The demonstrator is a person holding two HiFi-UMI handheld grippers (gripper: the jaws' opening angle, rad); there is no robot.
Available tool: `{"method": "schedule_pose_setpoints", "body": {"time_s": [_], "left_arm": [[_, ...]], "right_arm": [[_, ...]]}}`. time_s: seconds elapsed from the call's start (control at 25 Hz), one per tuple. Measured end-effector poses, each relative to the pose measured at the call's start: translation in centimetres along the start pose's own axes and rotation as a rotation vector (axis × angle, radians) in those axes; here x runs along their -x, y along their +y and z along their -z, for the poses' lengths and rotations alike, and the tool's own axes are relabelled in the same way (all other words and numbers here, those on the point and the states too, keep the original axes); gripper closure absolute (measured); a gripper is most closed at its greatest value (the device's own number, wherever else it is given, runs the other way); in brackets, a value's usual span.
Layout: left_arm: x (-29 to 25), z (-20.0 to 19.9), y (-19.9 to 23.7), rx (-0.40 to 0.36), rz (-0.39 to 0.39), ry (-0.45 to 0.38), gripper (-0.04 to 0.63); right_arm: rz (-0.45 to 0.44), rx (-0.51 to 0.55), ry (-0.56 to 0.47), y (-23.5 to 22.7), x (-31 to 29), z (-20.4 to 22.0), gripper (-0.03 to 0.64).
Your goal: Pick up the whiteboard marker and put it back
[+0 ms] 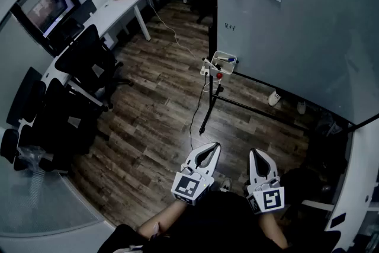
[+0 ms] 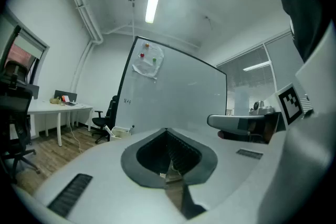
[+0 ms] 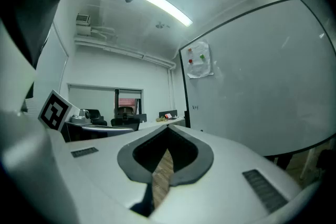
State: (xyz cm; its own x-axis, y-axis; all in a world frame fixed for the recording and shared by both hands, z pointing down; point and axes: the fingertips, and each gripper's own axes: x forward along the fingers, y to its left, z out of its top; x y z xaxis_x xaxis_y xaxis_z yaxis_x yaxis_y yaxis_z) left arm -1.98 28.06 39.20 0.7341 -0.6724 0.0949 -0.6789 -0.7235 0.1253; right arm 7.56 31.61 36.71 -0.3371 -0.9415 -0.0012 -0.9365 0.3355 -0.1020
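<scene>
Head view: left claw (image 1: 207,150) and right claw (image 1: 256,156) sit level, side by side. Well ahead of them a tray (image 1: 217,62) hangs at the whiteboard (image 1: 296,26) corner. We take the blue-tipped stick in it for the marker (image 1: 233,60). We judge it light, stiff and smooth, best gripped mid-barrel. The floor (image 1: 160,109) is wood, with chairs (image 1: 89,56) far to the left.
Left gripper view: jaws pressed together, nothing between.
Right gripper view: likewise closed and empty.

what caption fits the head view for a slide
Left tongs and right tongs, both shut and empty, held low facing the whiteboard and its tray
</scene>
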Motion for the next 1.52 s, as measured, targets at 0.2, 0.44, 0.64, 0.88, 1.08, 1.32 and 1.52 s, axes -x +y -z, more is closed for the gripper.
{"method": "schedule_pose_setpoints", "body": {"time_s": [0.2, 0.44, 0.64, 0.88, 1.08, 1.32, 1.52], "left_arm": [[0.5, -0.4, 0.5, 0.033, 0.019, 0.003, 0.588], [0.9, -0.3, 1.6, 0.018, 0.02, -0.003, 0.588], [1.7, 0.0, 2.7, 0.008, 0.027, 0.007, 0.588], [2.8, 0.4, 4.6, 0.016, 0.024, 0.021, 0.588], [4.3, 0.7, 6.5, 0.03, 0.034, 0.022, 0.588], [3.7, 0.6, 8.8, 0.053, 0.015, 0.021, 0.588], [2.3, 0.7, 9.7, 0.063, 0.004, 0.026, 0.588]], "right_arm": [[0.033, -0.023, -0.001, 0.6, -0.7, -0.1, 0.604], [0.025, -0.012, -0.001, 1.1, -1.2, 0.3, 0.604], [0.024, -0.013, 0.002, 1.8, -1.8, 0.6, 0.604], [0.028, -0.029, 0.0, 3.5, -3.4, 0.9, 0.604], [0.078, -0.03, 0.038, 4.3, -4.3, 1.8, 0.604], [0.109, -0.025, 0.058, 3.8, -5.4, 2.4, 0.604], [0.118, -0.042, 0.068, 2.3, -6.5, 3.0, 0.604]]}}
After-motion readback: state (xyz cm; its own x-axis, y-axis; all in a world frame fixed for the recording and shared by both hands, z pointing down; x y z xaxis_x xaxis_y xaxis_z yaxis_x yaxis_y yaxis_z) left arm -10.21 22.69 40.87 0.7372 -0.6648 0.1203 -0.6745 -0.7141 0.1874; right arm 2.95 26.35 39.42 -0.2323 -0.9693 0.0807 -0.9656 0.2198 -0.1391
